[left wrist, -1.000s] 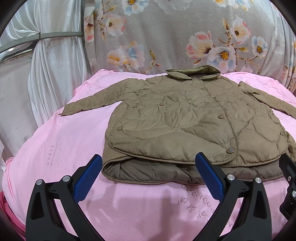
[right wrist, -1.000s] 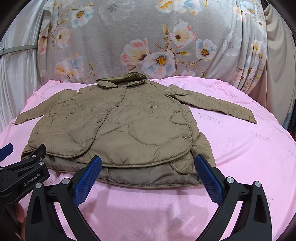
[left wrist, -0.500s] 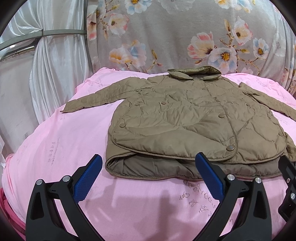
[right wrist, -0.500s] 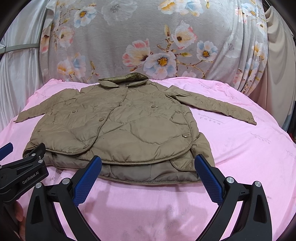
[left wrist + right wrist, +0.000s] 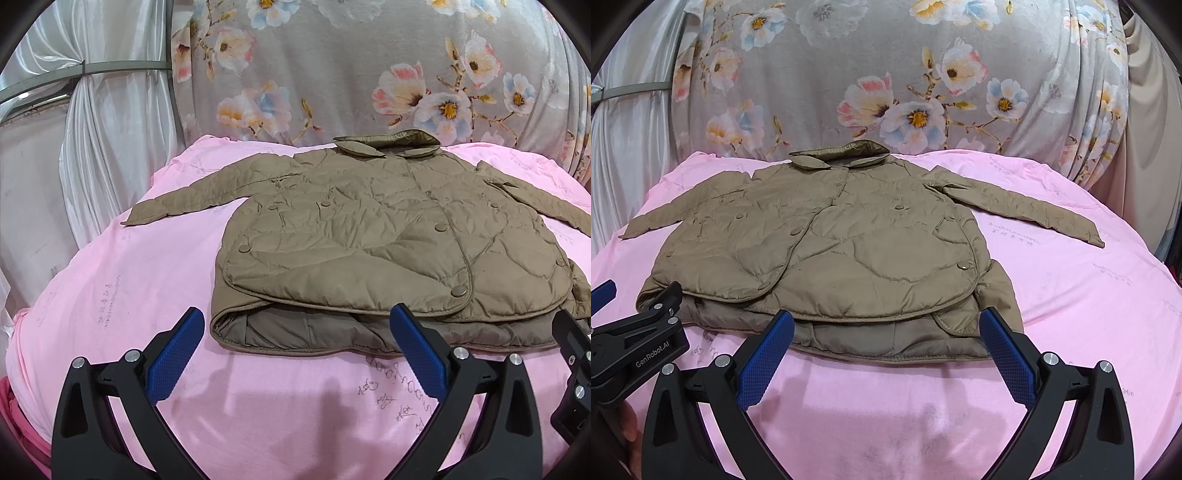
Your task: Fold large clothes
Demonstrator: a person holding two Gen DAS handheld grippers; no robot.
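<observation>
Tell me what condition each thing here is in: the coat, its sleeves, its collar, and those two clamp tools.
Jacket: lying flat on the pink sheet, front up, unfolded.
Left-side sleeve: spread outward.
Right-side sleeve: spread outward.
Collar: at the far end.
Left gripper: open, empty.
Right gripper: open, empty.

Left tongs (image 5: 295, 347): jaws spread wide, blue pads facing inward, nothing between them.
Right tongs (image 5: 886, 347): jaws spread wide, empty.
Relative pose: side by side, both level, pointing forward.
</observation>
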